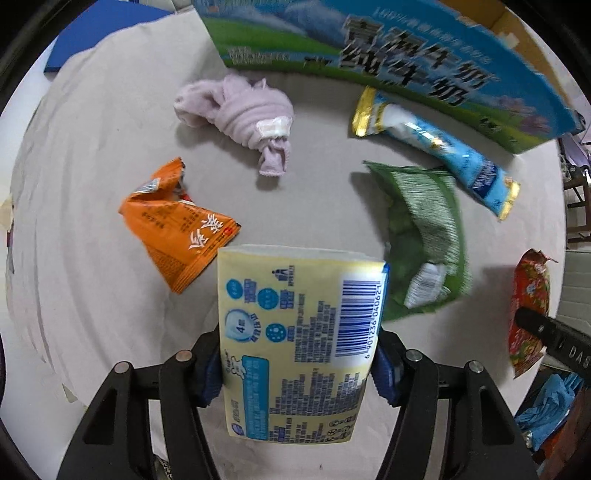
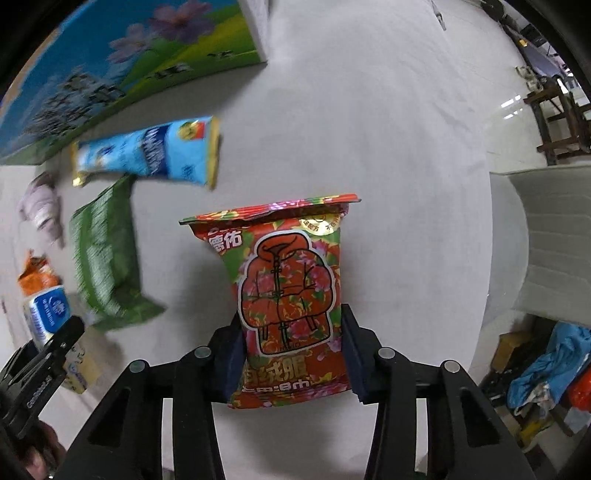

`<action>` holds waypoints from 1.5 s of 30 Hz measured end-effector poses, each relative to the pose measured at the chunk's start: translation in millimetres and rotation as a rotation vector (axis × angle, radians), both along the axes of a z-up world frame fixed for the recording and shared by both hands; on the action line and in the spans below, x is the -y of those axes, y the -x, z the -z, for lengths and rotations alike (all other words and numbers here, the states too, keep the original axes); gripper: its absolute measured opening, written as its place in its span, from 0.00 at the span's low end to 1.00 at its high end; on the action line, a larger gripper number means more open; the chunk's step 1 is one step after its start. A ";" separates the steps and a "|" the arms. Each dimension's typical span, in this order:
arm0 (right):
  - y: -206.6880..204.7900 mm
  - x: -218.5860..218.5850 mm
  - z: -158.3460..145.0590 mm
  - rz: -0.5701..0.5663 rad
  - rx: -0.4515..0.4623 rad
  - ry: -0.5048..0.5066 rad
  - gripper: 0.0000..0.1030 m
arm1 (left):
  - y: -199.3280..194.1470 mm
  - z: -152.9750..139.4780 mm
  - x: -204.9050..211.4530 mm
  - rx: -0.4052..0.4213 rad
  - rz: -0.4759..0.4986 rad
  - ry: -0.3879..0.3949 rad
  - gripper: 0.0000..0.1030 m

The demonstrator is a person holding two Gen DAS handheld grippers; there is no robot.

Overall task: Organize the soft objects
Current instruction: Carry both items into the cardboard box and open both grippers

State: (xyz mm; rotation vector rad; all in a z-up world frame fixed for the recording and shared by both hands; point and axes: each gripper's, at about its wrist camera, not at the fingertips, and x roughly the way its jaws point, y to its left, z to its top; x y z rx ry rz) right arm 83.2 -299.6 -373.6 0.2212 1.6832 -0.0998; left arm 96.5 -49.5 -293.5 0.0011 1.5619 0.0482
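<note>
My left gripper [image 1: 297, 363] is shut on a pale yellow tissue pack [image 1: 299, 332] with a barcode, held above the grey cloth. My right gripper [image 2: 291, 362] is shut on a red floral wipes pack [image 2: 291, 291]. On the cloth lie a lilac knotted cloth [image 1: 243, 114], an orange sachet [image 1: 177, 229], a green pack [image 1: 424, 236] and a blue-white pack [image 1: 443, 151]. The red pack [image 1: 528, 306] and the right gripper also show at the right edge of the left wrist view. The yellow tissue pack [image 2: 48, 314] in the left gripper shows at the left of the right wrist view.
A large blue-and-green milk carton box [image 1: 388, 55] stands at the back of the table, open at the top. A blue board [image 1: 99, 29] lies at the far left. The table edge curves at right, with blue fabric [image 2: 546, 362] and wooden furniture [image 2: 557, 118] beyond.
</note>
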 end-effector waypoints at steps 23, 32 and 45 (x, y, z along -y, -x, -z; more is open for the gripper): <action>-10.2 -15.0 -188.2 -0.015 0.301 -0.126 0.46 | -58.0 -173.2 30.3 0.316 0.146 0.201 0.60; -120.6 -39.0 -200.8 0.018 0.364 -0.074 0.46 | -186.4 -160.8 17.3 0.264 0.181 0.269 0.60; -279.9 -39.5 -88.0 0.040 0.271 -0.013 0.46 | -325.3 -52.9 33.2 0.036 0.180 0.381 0.60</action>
